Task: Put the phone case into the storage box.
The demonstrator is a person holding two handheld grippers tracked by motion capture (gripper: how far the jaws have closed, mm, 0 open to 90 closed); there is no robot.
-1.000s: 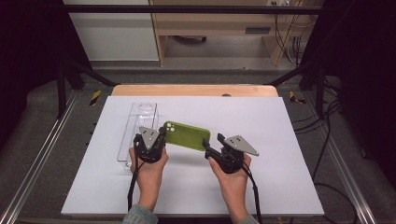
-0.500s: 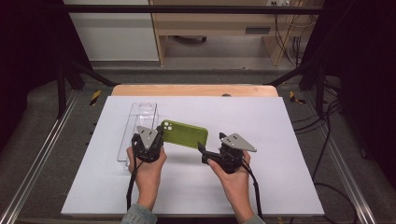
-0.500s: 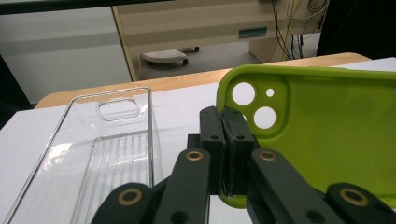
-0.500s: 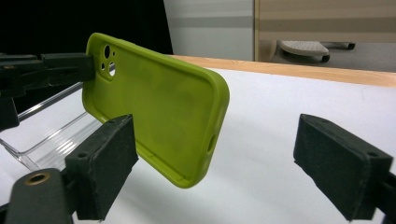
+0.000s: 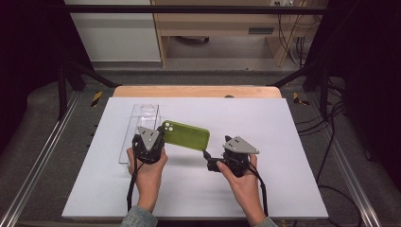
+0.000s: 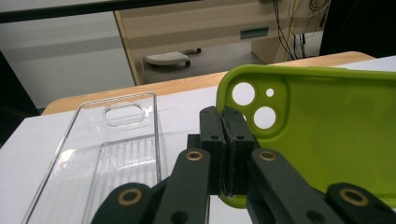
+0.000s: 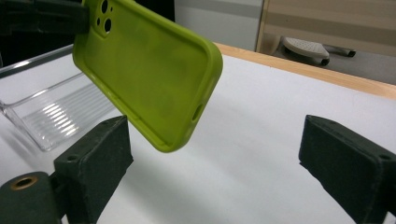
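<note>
Looking down from the high view, my left tongs (image 5: 158, 137) clamp the green phone case (image 5: 187, 135), its long axis running right toward my right tongs (image 5: 206, 158). The left gripper view shows the clear tray (image 6: 93, 158) left of it. In the right gripper view, those tongs have just been opening, probably empty.

Each hand carried a matte black gripper: the left gripper (image 5: 158, 136) and the right gripper (image 5: 206, 156). A grey three-cornered plate (image 5: 149, 135), dotted with small dark screws, topped the left one behind its fingers; a like plate (image 5: 240, 145) topped the right. Black cables (image 5: 131, 189) trailed back from both bodies along the forearms. Behind the blocky fingers (image 6: 212, 140), the linkage arms bore brass-ringed pivots (image 6: 195, 156). Grey-blue denim sleeve cuffs (image 5: 137, 218) covered the wrists.
</note>
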